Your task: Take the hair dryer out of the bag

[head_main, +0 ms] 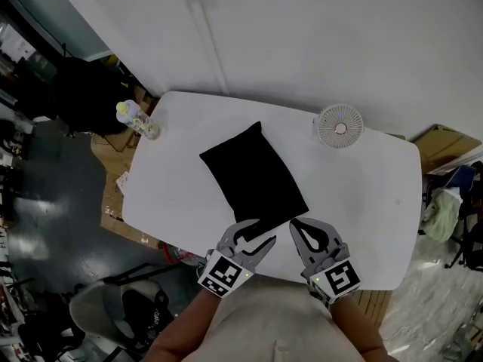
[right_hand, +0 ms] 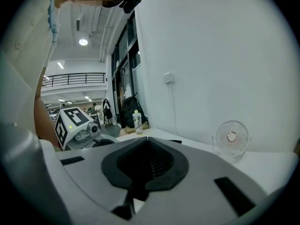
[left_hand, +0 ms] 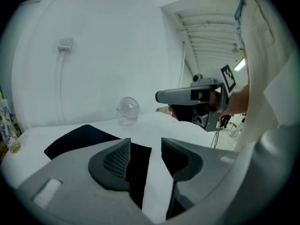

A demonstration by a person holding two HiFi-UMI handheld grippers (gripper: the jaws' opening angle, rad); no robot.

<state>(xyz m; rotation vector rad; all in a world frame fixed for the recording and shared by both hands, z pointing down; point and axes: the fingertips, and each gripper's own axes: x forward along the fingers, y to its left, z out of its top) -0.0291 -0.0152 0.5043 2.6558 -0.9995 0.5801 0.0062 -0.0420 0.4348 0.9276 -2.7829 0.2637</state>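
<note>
A flat black bag [head_main: 253, 176] lies on the white table [head_main: 362, 202], turned at a slant. No hair dryer shows; what is inside the bag is hidden. My left gripper [head_main: 264, 231] is open at the bag's near corner, and in the left gripper view [left_hand: 146, 146] the black bag [left_hand: 79, 137] lies low between the spread jaws, with the pads apart from it. Just right of that corner my right gripper [head_main: 294, 223] is shut and empty above the bare table. Its jaws meet in the right gripper view [right_hand: 147, 142].
A small white desk fan [head_main: 339, 125] stands at the table's far right edge. A clear bottle with a yellow cap [head_main: 138, 119] stands at the far left corner. Cardboard boxes [head_main: 445, 145] and a dark chair [head_main: 136, 308] sit on the floor around the table.
</note>
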